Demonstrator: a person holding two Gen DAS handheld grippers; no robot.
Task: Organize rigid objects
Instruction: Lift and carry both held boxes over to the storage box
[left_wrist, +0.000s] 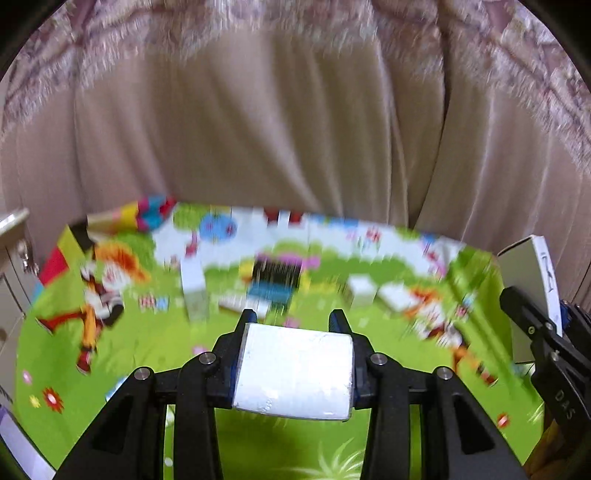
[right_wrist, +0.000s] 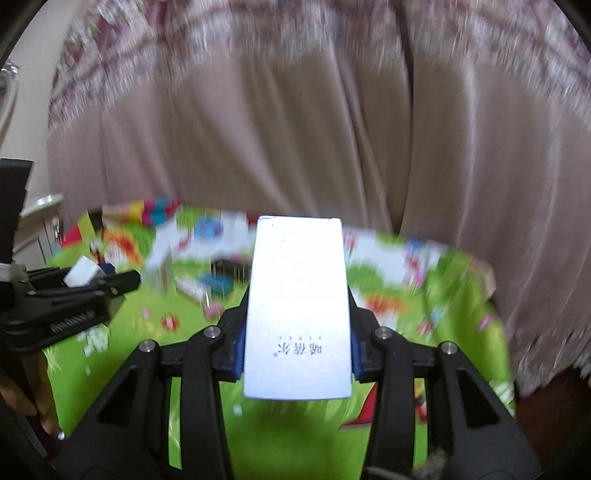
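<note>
My left gripper is shut on a small white box, held above a colourful cartoon mat. My right gripper is shut on a taller white box with printed characters, also above the mat. The right gripper and its box show at the right edge of the left wrist view; the left gripper with its box shows at the left of the right wrist view. Several blurred boxes lie on the mat ahead: white ones and a black and blue one.
A beige curtain hangs behind the mat's far edge. A pale cabinet stands at the left. Both views are motion-blurred.
</note>
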